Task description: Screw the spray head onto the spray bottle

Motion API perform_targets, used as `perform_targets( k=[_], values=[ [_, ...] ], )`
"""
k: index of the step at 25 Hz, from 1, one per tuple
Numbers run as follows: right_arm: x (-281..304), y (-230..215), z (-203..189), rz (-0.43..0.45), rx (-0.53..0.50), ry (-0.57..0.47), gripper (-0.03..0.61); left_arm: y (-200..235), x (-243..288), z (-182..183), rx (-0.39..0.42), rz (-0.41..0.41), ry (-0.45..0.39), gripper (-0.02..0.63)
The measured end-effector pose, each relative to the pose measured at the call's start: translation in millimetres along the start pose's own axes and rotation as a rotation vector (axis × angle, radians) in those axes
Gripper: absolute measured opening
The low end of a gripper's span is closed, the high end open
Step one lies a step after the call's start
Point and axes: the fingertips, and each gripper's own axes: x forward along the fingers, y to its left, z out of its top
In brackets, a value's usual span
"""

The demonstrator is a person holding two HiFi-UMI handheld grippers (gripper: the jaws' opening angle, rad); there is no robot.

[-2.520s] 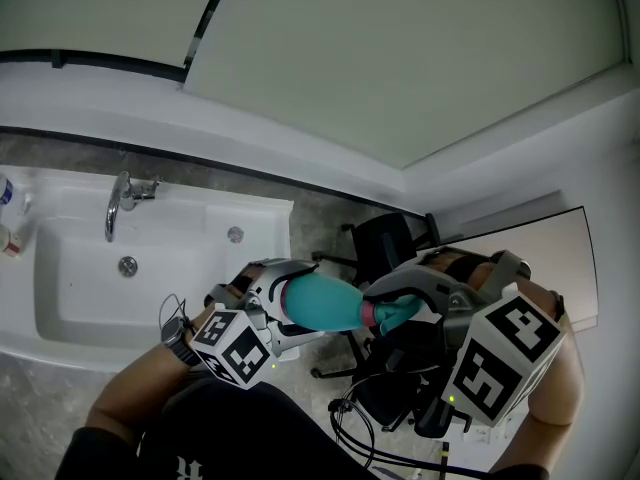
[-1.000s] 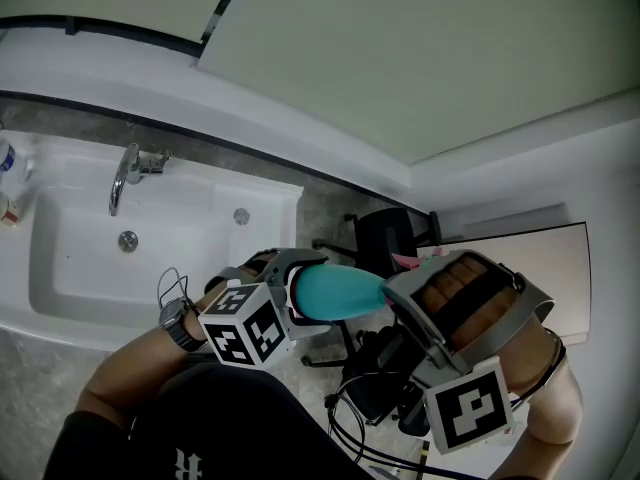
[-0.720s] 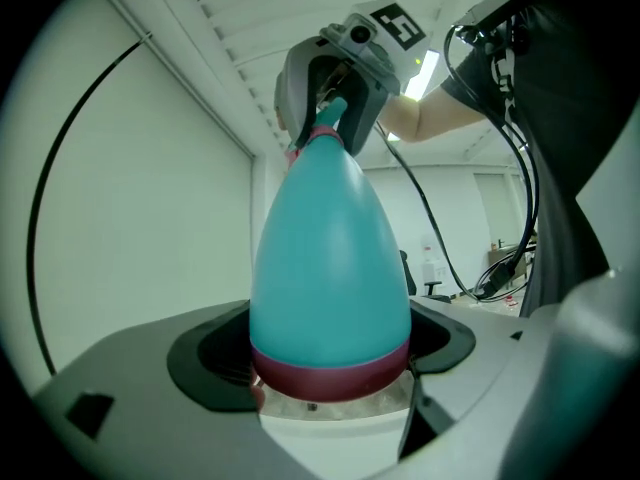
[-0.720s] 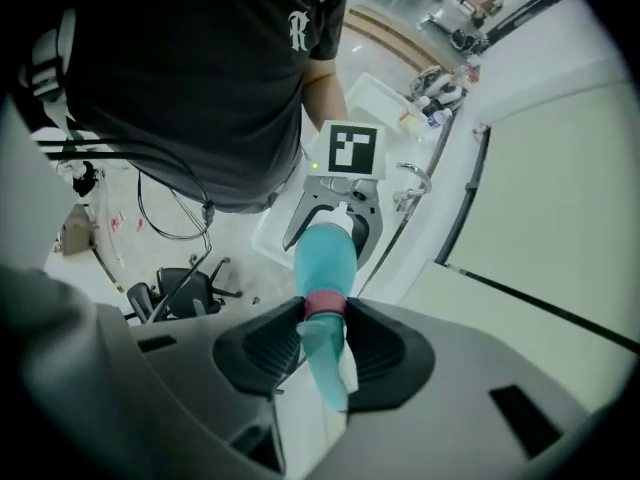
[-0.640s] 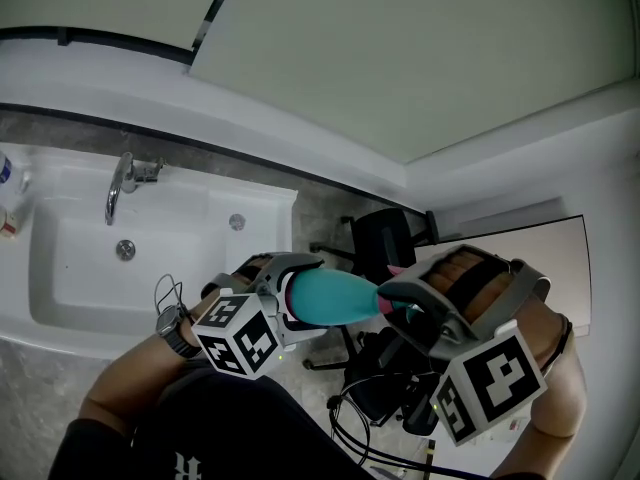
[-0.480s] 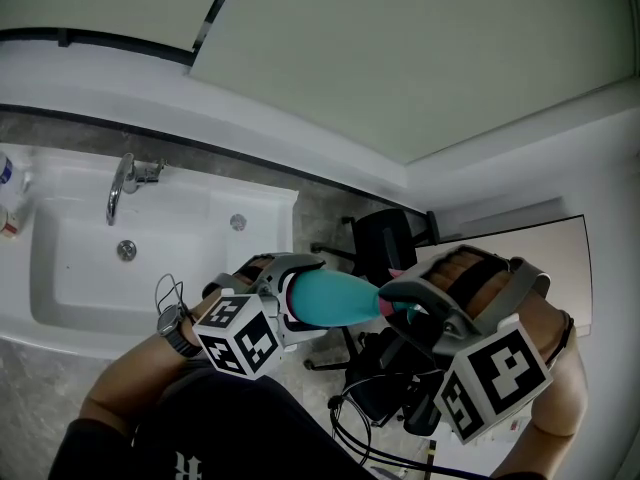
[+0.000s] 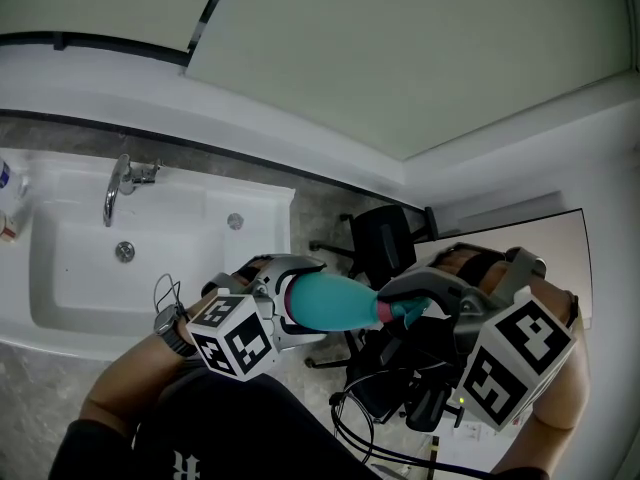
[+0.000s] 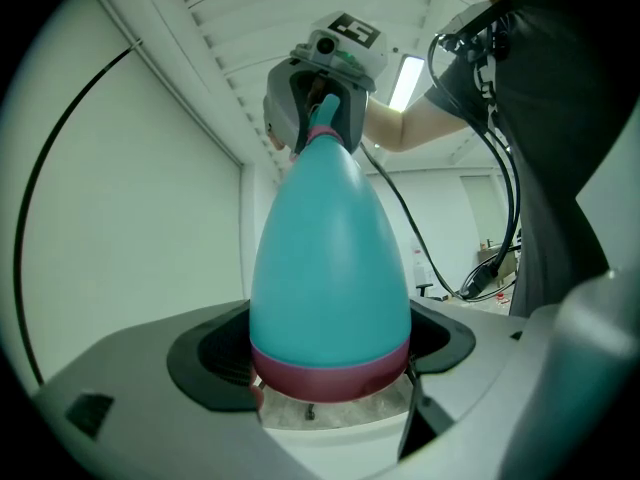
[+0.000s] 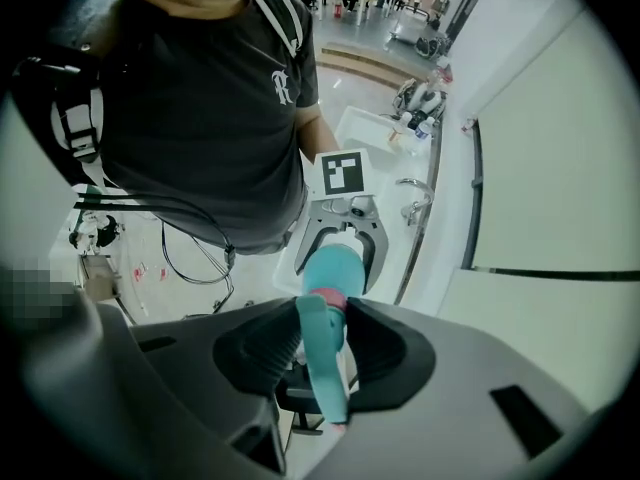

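The left hand-held gripper [image 8: 330, 368] has its jaws clamped on the pink-banded base of the teal spray bottle [image 8: 330, 258], which it holds level in the air. The right hand-held gripper [image 9: 325, 346] has its jaws partly closed, with the pads pressing the teal spray head [image 9: 325, 373] at the bottle's neck. Beyond them are a white sink [image 7: 60, 303] and a black office chair [image 7: 385, 240].

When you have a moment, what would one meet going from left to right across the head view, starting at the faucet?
Faucet → left hand-held gripper → spray bottle → right hand-held gripper, which grips the spray head.
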Motion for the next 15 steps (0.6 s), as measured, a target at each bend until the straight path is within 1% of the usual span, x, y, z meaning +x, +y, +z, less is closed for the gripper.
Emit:
perform_targets(
  k=[2, 4, 5, 8, 10, 15],
  values=[
    [-1, 1, 1, 0.009, 0.012, -0.017, 0.13, -1, 0, 1, 0.001, -0.006, -0.004, 0.42],
    [-1, -1, 0, 0.01, 0.013, -0.004, 0.13, 0, 1, 0, -0.007, -0.009, -0.002, 0.42],
    [0, -3, -4, 0.0, 0.003, 0.027, 0.129, 1, 1, -1, -0.014, -0.007, 0.007, 0.42],
    [2, -10, -18, -0.071, -0.07, 0.186, 0.129, 5, 4, -8, -0.027, 0.01, 0.052, 0.42],
    [5, -12, -22, -0.1, -0.105, 0.242, 0.129, 7, 4, -10, -0.038, 0.015, 0.065, 0.42],
    [5, -9, -18, -0.092, -0.063, 0.22, 0.129, 9, 6, -9, -0.048, 0.024, 0.072, 0.42]
  ],
)
